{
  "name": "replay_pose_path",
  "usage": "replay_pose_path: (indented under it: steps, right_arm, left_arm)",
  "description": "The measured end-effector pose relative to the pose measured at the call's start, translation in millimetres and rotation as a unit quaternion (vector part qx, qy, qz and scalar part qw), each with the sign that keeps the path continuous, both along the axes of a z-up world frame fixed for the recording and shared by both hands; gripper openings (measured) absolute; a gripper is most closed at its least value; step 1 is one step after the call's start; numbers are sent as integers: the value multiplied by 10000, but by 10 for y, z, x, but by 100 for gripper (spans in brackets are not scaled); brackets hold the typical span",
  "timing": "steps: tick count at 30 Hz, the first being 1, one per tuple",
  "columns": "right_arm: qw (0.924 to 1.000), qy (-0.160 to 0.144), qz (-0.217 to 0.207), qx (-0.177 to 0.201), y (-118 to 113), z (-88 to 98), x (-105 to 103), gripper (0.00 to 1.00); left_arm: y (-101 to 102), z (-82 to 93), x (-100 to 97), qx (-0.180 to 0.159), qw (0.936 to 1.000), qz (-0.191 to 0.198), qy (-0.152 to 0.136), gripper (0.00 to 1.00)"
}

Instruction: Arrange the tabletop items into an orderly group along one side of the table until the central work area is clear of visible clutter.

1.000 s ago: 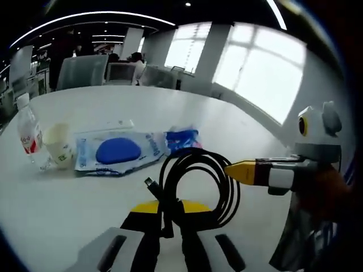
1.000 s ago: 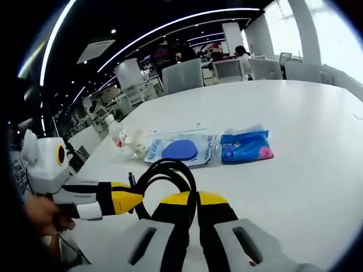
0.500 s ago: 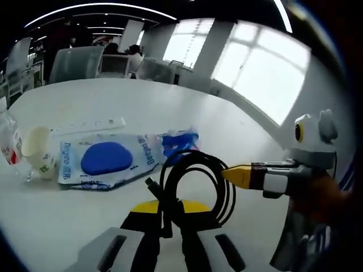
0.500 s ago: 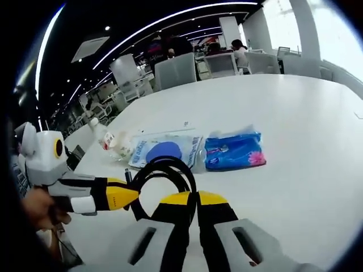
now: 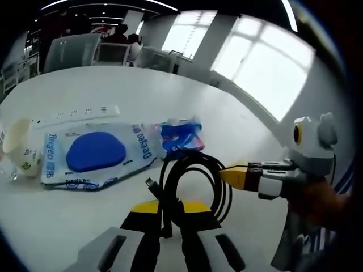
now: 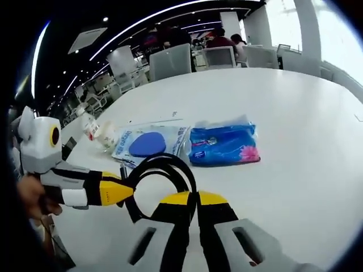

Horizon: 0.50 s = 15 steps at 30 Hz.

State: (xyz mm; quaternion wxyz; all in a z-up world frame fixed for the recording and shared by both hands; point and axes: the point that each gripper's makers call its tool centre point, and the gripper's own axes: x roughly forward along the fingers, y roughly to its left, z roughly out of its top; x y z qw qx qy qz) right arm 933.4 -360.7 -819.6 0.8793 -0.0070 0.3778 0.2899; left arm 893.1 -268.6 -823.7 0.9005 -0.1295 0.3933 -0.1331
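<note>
A coiled black cable [image 5: 195, 184] hangs above the white table [image 5: 170, 96], and my left gripper [image 5: 172, 207] is shut on its near side. My right gripper [image 5: 228, 173] comes in from the right with its yellow tip against the far side of the coil. In the right gripper view the coil [image 6: 160, 170] runs down into my right gripper [image 6: 190, 198], whose jaws are together on it. My left gripper [image 6: 123, 191] meets the coil from the left. Beyond the coil lie a clear pack with a blue sponge [image 5: 95, 153] and a blue tissue pack [image 5: 180, 135], side by side.
A white power strip [image 5: 76, 115] lies behind the sponge pack. A paper cup [image 5: 17, 148] stands to its left, with a plastic bottle [image 6: 89, 126] beside it. Chairs [image 6: 170, 61] line the table's far edge. A person's hand [image 6: 34, 198] holds the left gripper.
Both cameras have moved closer to the packs and swung, so the packs look larger and the cup and bottle have slid toward the left edge. Both grippers have stayed on the cable.
</note>
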Motion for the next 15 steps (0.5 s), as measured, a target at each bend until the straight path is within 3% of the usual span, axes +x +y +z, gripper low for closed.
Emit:
replay_pose_path:
  steps: [15]
  right_arm:
    - [9992,50,234,-314,42,-309,126,0]
  left_arm:
    - [17,-235,64,-121,9992,-27,388,9]
